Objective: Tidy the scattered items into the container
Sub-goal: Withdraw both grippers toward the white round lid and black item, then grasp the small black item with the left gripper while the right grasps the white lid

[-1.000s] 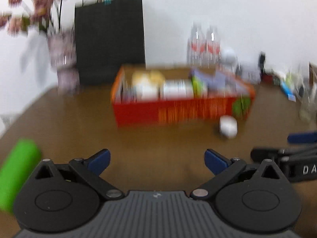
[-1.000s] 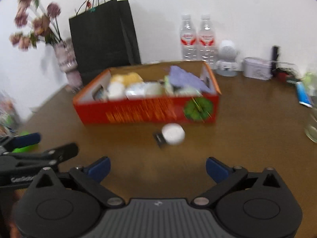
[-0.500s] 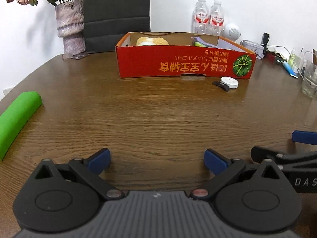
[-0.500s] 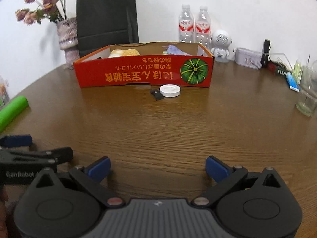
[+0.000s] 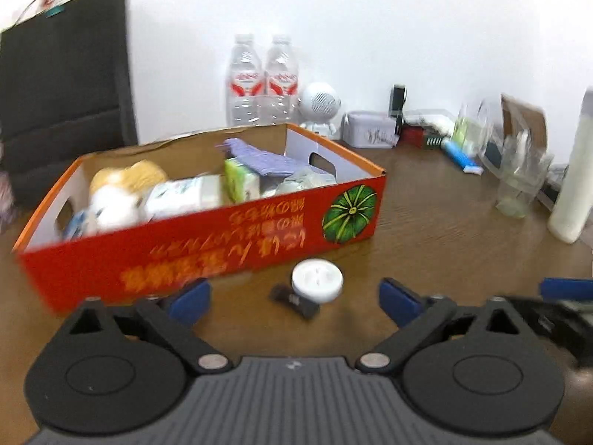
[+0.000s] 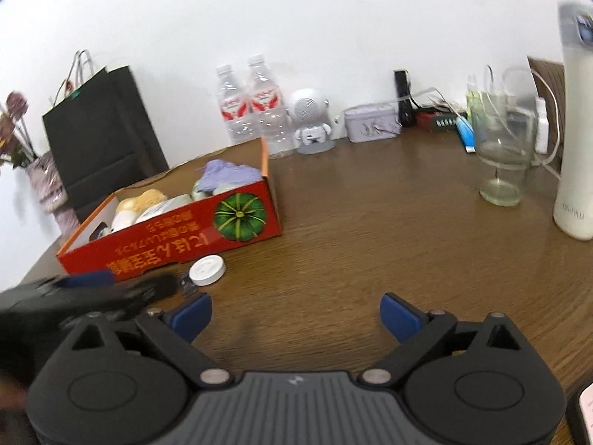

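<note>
A red cardboard box (image 5: 207,256) with a pumpkin picture holds a plush toy, packets and a purple cloth; it also shows in the right wrist view (image 6: 174,237). A white round disc (image 5: 317,284) and a small black item (image 5: 294,301) lie on the table just in front of the box. My left gripper (image 5: 294,300) is open and empty, low over the black item, with the disc just beyond it. The disc (image 6: 207,270) lies left of my right gripper (image 6: 295,317), which is open and empty over bare table. The left gripper's fingers (image 6: 122,289) show at the left.
Behind the box stand a black paper bag (image 5: 63,85), two water bottles (image 5: 261,81), a white speaker figure (image 5: 319,105) and a grey tin (image 5: 368,134). At the right are a clear glass (image 6: 500,170), a tall white bottle (image 6: 576,122) and cables. A flower vase (image 6: 46,185) stands at far left.
Both grippers have moved forward and right toward the box. The left gripper now sits close over the disc and black item. The green roll has left view. Both stay open.
</note>
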Demonstrator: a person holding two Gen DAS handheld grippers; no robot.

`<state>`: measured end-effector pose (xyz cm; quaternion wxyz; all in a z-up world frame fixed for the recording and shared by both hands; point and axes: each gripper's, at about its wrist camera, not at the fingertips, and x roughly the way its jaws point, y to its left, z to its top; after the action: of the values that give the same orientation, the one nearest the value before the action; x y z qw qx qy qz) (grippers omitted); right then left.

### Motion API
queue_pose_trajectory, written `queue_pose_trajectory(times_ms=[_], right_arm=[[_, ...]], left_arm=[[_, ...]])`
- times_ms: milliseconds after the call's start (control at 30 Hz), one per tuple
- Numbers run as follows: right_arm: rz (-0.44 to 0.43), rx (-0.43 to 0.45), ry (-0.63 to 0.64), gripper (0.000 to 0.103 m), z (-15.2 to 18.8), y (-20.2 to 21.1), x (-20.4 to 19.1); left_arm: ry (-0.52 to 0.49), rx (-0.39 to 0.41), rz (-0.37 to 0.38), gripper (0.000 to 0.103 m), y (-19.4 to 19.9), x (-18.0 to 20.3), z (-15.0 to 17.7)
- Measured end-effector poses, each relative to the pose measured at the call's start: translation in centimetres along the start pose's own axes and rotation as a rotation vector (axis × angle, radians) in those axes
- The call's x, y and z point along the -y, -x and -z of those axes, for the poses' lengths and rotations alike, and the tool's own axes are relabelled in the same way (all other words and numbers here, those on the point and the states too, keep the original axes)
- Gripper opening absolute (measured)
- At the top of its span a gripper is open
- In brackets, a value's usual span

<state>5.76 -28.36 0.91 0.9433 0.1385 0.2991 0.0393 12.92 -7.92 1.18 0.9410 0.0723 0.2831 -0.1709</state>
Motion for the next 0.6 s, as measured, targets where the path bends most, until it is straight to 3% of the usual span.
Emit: queue_pose_trajectory(times_ms=[67,133,200,267,600], right_arm=[[-0.008,-0.024,-0.013,0.097,0.3,-0.7,0.2],[-0.015,-0.039,-0.022,0.097,0.4,-1.4,0.4],[-0.028,-0.046,-0.033,0.097,0.5,-1.8,0.6],[-0.04,-0.056,-0.031,0.097,0.6,-1.9,0.6],[-0.037,-0.068,0.036,0.097,1.0,-2.1,-0.8]], left_arm=[[-0.029,-0.044,0.04,0.064,-1.4,0.0,0.0],[-0.011,-0.068,0.077,0.054,-2.1,-0.6,0.4],[0.004,-0.065,0.09,0.044,-2.5,-1.1,0.9],[0.014,-0.062,0.097,0.025,-2.7,-1.6,0.9],[-0.035,-0.056,0.078,0.016,0.3,-2.2,2.4]])
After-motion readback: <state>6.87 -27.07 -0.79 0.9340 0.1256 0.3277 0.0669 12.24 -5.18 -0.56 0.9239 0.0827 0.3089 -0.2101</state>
